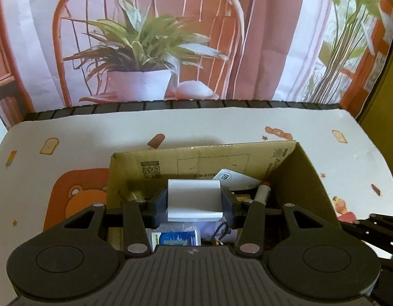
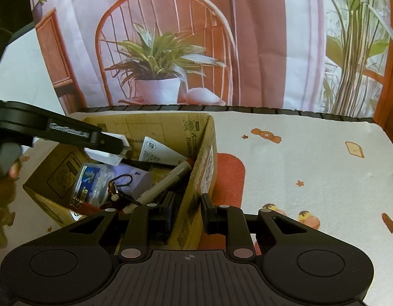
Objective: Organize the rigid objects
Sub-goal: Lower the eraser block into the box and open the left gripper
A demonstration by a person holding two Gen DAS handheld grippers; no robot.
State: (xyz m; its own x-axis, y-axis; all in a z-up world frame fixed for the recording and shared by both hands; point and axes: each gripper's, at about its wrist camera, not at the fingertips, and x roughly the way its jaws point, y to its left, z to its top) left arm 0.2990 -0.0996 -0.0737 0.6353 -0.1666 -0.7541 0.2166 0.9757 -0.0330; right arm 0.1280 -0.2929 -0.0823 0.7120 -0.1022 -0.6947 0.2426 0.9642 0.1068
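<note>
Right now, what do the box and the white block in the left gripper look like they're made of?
The box: corrugated cardboard, matte brown, with printed codes and a raw folded edge. The white block: smooth and evenly white with crisp edges, so probably plastic or coated card; the look leaves it open. The left gripper clamps it over the box, and the right gripper pinches the box wall.

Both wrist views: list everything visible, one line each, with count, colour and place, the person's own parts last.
cardboard box: one, brown, open, on the table cover.
white block: one, white, held over the box.
marker: one, grey with red cap, in the box.
white card: one, printed, against the box's back wall.
clear plastic case: one, blue label, in the box.
bead string: one, dark, in the box.
table cover: one, white, cartoon prints.
backdrop: one, printed chair and plants.
left gripper: black, clamping the block.
right gripper: black, astride the box wall.
hand: partly visible, left edge.
</note>
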